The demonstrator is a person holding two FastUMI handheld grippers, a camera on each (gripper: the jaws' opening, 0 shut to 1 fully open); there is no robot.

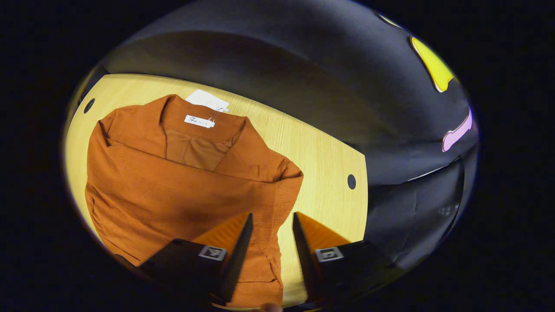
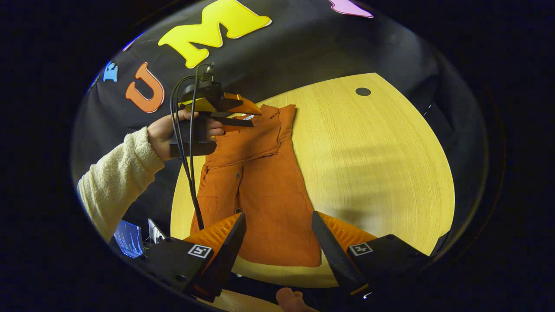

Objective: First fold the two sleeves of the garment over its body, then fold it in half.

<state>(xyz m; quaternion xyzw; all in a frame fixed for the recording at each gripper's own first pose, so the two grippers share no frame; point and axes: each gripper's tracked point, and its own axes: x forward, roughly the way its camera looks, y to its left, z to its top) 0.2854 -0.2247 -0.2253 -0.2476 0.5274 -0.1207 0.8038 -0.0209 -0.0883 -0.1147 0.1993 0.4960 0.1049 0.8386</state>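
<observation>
Left gripper view: the left claw (image 1: pixel 272 219) stands open, holding nothing, above the garment's (image 1: pixel 173 182) edge, whose collar lies toward 11 o'clock on the wooden counter (image 1: pixel 321 156). Right gripper view: the right claw (image 2: pixel 277 219) gapes wide and empty over the garment's hem, and at 11 o'clock a hand (image 2: pixel 167 134) in a cream sleeve (image 2: pixel 117 182) holds the left claw above the collar.

A pale wooden table (image 2: pixel 381 164) stands before black cloth wall (image 1: pixel 303 56).
</observation>
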